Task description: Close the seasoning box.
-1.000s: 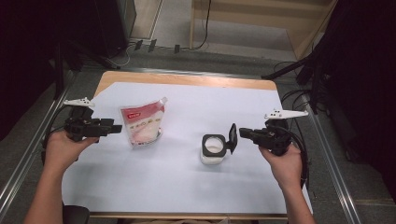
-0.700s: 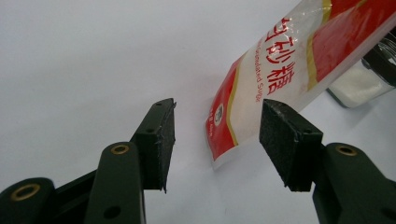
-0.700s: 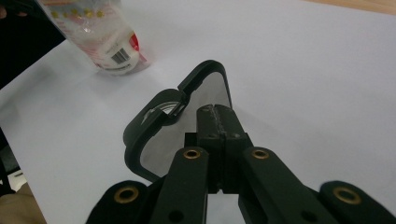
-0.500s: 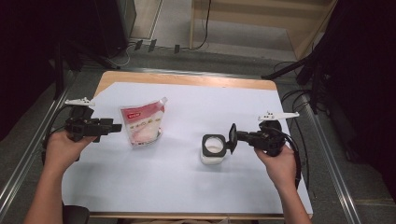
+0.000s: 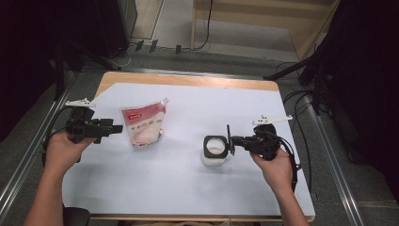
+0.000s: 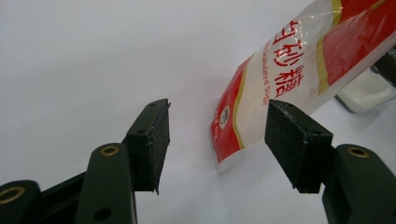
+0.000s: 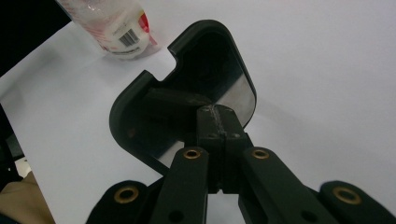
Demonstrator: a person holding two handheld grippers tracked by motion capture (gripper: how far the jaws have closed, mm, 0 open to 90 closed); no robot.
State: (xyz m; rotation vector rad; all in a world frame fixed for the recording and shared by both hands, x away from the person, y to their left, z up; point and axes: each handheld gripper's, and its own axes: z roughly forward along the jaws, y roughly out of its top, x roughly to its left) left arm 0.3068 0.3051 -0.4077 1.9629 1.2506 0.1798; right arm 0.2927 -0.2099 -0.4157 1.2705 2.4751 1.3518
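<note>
A red-and-white sugar bag (image 5: 143, 125) lies on the white sheet at the left. My left gripper (image 5: 117, 128) points at it from the left, jaws open and just widening. In the left gripper view the bag's corner (image 6: 280, 74) lies ahead between the pads (image 6: 161, 140), and neither pad touches it. My right gripper (image 5: 234, 140) is shut on a black lid (image 5: 229, 140), held on edge against the right side of a white container (image 5: 214, 150) with a black rim. In the right gripper view the lid (image 7: 187, 74) stands above the shut jaws of my right gripper (image 7: 217, 112).
The white sheet (image 5: 188, 188) covers most of the wooden table (image 5: 188, 79). Metal rails (image 5: 329, 155) run along both sides, and cables (image 5: 301, 101) trail off at the right. The bag's barcode end (image 7: 116, 23) is at the top left of the right gripper view.
My right gripper has carried the lid left and a little down, up to the container's rim. The left hand has stayed where it was beside the bag.
</note>
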